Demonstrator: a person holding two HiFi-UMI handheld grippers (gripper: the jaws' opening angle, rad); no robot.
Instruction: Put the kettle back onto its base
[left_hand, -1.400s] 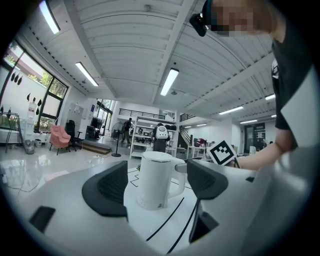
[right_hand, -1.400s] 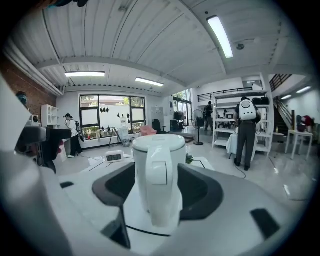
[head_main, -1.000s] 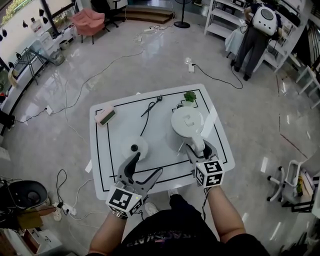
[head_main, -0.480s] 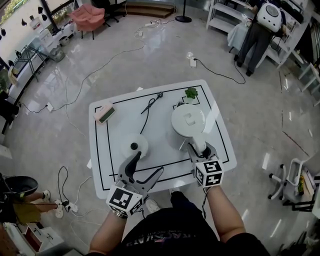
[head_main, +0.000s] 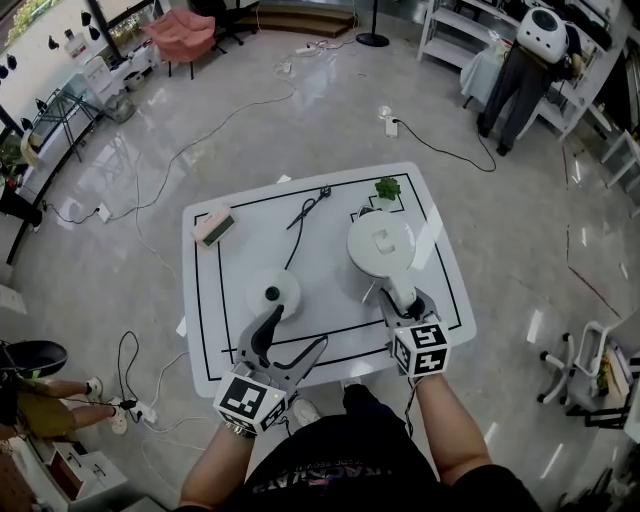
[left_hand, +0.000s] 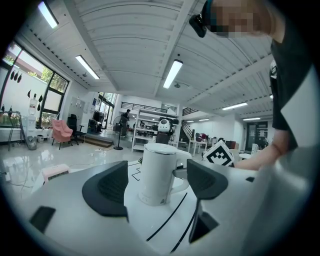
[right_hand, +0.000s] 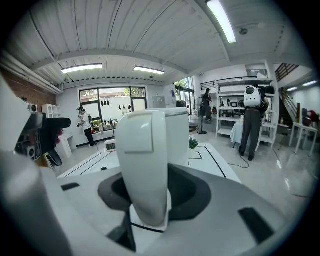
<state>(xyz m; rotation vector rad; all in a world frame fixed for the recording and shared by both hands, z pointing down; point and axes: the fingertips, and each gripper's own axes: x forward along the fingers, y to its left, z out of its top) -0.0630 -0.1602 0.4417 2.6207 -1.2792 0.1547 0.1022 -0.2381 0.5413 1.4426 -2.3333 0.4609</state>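
Observation:
The white kettle (head_main: 380, 243) stands upright on the right half of the white table (head_main: 330, 330), its handle (head_main: 398, 293) pointing toward me. My right gripper (head_main: 405, 300) has just been closing, and its dark pads now press both sides of the handle (right_hand: 145, 170). The round white base (head_main: 272, 294) with a black centre lies to the kettle's left, apart from it. My left gripper (head_main: 298, 328) stands open just in front of the base, with nothing between its fingers. In the left gripper view the kettle (left_hand: 159, 172) shows beyond the gripper (left_hand: 157, 187).
At the table's back left lies a pink and green block (head_main: 212, 228). A small green plant (head_main: 386, 187) and a black cable (head_main: 305, 212) lie at the back. Cables trail over the floor. A person (head_main: 520, 60) stands at shelves, far right.
The right gripper's jaws have narrowed onto the kettle's handle. Both hands and the kettle have kept their places. Someone's legs have come into view at the lower left.

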